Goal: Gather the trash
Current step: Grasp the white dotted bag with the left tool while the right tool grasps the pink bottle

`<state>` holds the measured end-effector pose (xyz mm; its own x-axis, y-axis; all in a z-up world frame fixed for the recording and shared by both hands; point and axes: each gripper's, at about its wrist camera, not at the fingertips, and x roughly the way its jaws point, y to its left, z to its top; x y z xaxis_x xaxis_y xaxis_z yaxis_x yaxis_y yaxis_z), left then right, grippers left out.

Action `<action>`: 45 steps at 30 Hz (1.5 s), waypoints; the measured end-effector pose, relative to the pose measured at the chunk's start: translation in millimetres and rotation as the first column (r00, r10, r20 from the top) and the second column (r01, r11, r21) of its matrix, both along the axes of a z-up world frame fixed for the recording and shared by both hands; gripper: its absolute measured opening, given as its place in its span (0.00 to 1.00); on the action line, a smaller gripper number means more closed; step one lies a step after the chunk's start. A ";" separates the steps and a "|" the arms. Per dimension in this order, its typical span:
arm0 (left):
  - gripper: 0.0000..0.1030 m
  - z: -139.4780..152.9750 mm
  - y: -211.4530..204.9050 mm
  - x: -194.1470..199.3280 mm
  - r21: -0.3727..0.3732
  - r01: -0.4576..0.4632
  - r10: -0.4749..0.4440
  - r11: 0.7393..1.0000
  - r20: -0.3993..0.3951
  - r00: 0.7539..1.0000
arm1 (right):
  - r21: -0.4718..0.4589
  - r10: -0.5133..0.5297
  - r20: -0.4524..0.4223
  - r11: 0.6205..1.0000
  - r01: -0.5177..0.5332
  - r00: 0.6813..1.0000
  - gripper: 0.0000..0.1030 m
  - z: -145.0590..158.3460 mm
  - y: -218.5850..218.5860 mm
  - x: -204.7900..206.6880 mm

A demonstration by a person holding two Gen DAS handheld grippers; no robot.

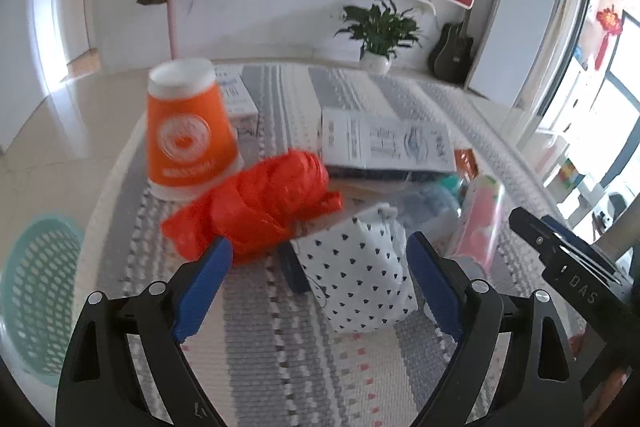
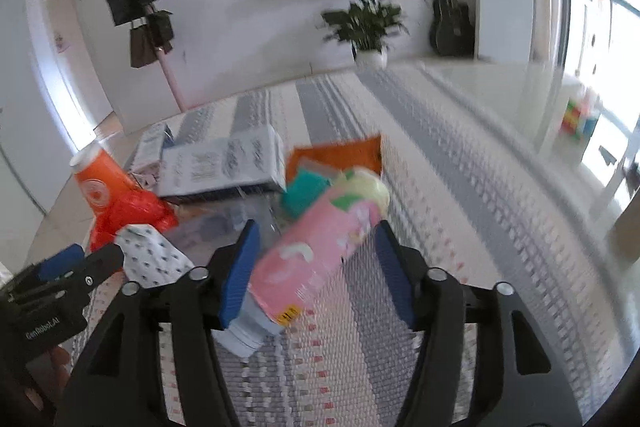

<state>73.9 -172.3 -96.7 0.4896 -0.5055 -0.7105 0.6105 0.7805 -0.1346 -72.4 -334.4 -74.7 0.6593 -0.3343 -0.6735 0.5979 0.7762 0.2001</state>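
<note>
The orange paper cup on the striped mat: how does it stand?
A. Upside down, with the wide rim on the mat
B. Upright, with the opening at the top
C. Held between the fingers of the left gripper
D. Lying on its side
A: the orange paper cup rests with its wide rim on the striped mat, its narrow closed base on top.

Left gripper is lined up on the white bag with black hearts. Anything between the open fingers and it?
Nothing visible does. The left gripper is open, and the white heart-print paper bag lies on the striped woven mat directly between its blue fingers. The crumpled red plastic bag sits just beyond the left finger's tip.
</note>
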 end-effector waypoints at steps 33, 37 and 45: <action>0.21 10.7 58.4 -8.6 -0.014 0.110 -0.109 0.994 0.025 0.994 | 0.158 -0.040 -0.281 0.983 0.088 0.959 0.52 -34.2 10.9 68.5; 0.21 18.9 80.3 0.4 -0.043 0.074 -0.072 0.996 0.032 0.997 | 0.140 -0.053 -0.283 0.985 0.096 0.958 0.46 -30.6 22.9 54.9; 0.21 38.7 110.3 6.4 -0.114 0.026 -0.020 0.993 0.050 0.999 | 0.141 0.068 -0.298 0.990 -0.026 0.952 0.46 -29.1 58.2 5.2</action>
